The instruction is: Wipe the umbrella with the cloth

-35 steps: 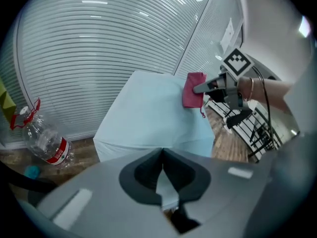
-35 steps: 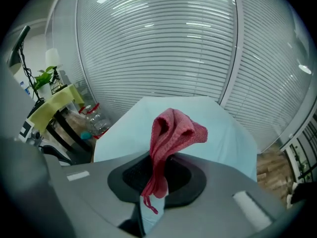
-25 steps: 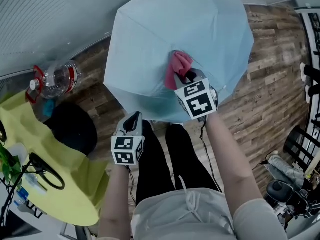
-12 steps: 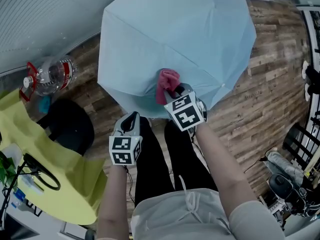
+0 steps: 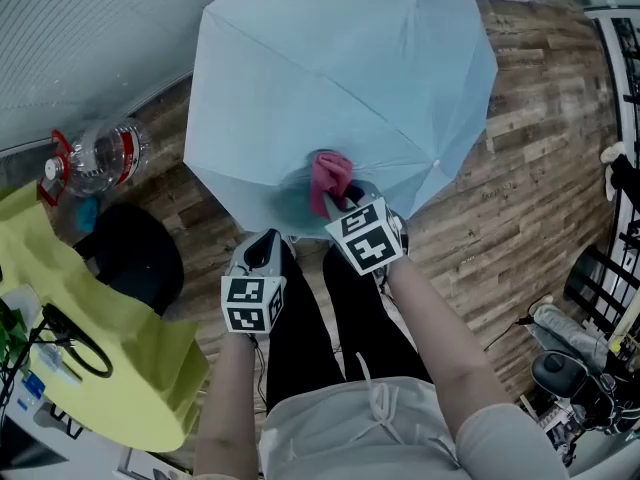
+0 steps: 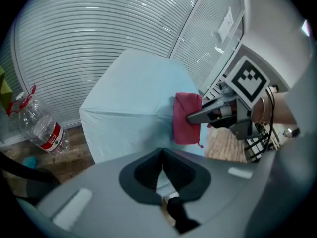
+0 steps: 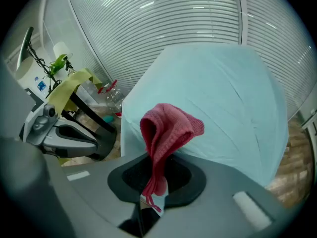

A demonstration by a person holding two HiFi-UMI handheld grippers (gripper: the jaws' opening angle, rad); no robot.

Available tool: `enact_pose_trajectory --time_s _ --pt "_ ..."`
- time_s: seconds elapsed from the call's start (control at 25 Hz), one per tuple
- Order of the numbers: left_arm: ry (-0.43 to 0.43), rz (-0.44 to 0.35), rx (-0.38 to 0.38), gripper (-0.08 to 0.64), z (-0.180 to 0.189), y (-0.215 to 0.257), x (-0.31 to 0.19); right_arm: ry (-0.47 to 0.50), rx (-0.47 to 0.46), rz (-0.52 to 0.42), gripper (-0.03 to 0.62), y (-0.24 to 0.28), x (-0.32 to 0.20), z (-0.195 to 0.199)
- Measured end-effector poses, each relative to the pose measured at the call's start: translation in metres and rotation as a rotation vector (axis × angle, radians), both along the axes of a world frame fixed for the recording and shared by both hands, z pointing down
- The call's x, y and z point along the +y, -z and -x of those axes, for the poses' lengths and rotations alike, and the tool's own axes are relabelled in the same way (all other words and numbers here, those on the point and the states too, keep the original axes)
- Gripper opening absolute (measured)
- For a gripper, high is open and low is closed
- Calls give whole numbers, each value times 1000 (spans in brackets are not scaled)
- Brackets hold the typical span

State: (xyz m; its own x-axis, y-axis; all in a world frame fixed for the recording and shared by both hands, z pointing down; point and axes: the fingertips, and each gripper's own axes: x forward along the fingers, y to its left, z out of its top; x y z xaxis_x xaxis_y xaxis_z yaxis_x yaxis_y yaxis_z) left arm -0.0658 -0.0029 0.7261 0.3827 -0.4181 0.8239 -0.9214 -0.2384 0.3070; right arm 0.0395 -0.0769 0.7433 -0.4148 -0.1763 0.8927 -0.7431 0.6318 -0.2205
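Observation:
A pale blue umbrella (image 5: 340, 78) stands open on the wood floor, its canopy facing up. My right gripper (image 5: 345, 208) is shut on a red cloth (image 5: 328, 178) and holds it over the near part of the canopy. In the right gripper view the cloth (image 7: 166, 133) bunches up out of my right gripper (image 7: 154, 182) in front of the umbrella (image 7: 223, 98). My left gripper (image 5: 262, 253) is shut with nothing visibly held, just off the umbrella's near left edge. From the left gripper view I see the cloth (image 6: 187, 118) against the canopy (image 6: 133, 103).
A clear plastic bottle (image 5: 95, 158) lies on the floor at the left, by a black seat (image 5: 135, 258) and a yellow-green cover (image 5: 90, 328) with cables. A white slatted wall (image 5: 90, 38) runs behind the umbrella. A dark rack (image 5: 620, 178) and clutter stand at the right.
My right gripper has drawn the cloth down the canopy toward its near edge and slightly left. The left gripper has shifted a little and stays shut.

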Motion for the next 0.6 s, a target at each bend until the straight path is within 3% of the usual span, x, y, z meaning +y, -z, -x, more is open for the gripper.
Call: enact_pose_trajectory --time_s 0.28,0.6 --pt "30 -101 22 6 -19 66 -20 -50 -90 -85 55 78 -7 -13" --pt "69 -382 22 6 -21 229 -75 -73 -158 -286 55 226 -32 -31"
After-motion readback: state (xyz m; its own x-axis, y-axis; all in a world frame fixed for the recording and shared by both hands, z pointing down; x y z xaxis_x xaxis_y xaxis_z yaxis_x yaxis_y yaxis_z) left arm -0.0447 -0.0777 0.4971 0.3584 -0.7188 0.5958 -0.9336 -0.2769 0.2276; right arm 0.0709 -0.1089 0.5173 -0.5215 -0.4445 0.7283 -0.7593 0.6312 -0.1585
